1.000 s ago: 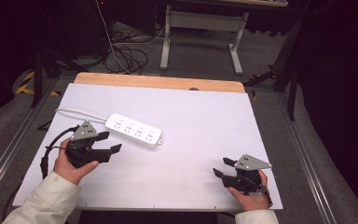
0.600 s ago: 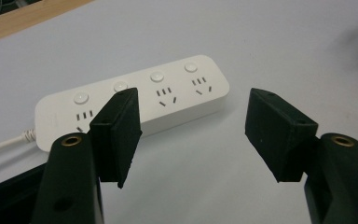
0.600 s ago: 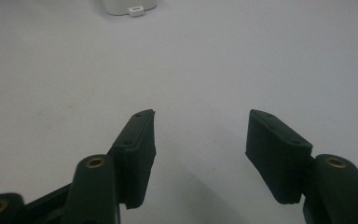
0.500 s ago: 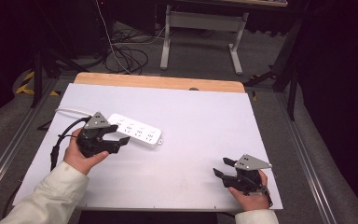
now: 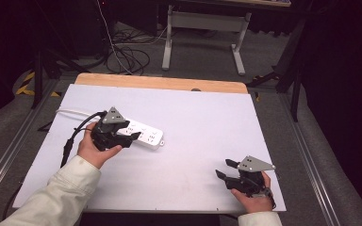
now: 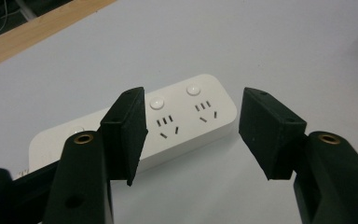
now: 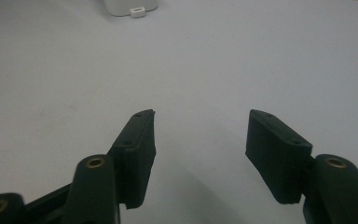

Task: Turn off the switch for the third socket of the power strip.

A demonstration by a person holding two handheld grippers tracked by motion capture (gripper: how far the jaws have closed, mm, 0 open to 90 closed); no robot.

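Left hand-held gripper [image 6: 193, 133] over white power strip [image 6: 186, 116], jaws apart and closing, strip's end between them

No text, label or number can be read anywhere, not even on the power strip [image 6: 186, 116].

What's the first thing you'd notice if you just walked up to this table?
Probably the white power strip lying on the left part of the white table, with its sockets and round buttons facing up. The left tool hovers right at it, its jaws closing in but not yet touching. The right tool sits open near the front right corner.
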